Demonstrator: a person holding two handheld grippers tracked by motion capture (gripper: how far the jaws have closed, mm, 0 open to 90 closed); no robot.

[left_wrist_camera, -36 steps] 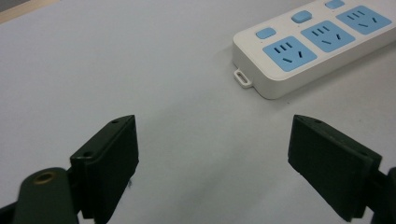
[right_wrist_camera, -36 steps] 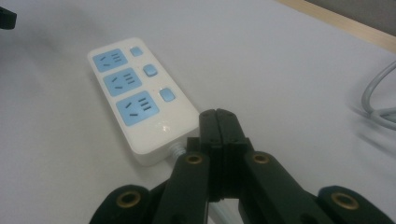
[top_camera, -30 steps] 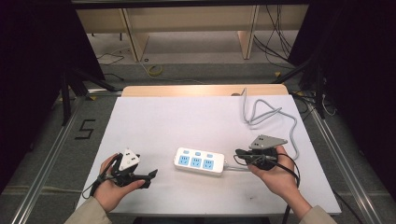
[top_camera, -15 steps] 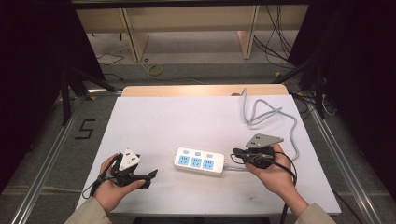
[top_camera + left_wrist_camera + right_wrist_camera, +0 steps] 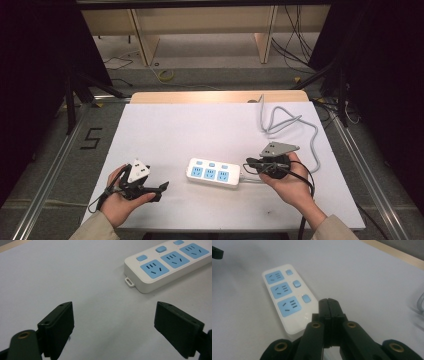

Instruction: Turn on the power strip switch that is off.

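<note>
A white power strip (image 5: 214, 172) with three blue sockets lies on the white table, between my two grippers. Its grey cable (image 5: 285, 125) loops off to the back right. My left gripper (image 5: 157, 191) is held low to the strip's left and points at it. In the left gripper view this gripper (image 5: 115, 325) is open wide over bare table, with the strip (image 5: 165, 265) ahead at the upper right. My right gripper (image 5: 248, 165) sits at the strip's right end. The right gripper view has this gripper (image 5: 329, 307) shut, its jaws pressed together just behind the strip (image 5: 287, 300).
The white table top (image 5: 200, 125) ends in a wooden strip (image 5: 215, 96) at the back. Metal rails (image 5: 55, 160) run along both sides on the floor. The left gripper's jaw tip (image 5: 215, 252) peeks in at the right gripper view's top left corner.
My right gripper has crept a little to the left, closer to the strip's right end. The left gripper and the strip have stayed put.
</note>
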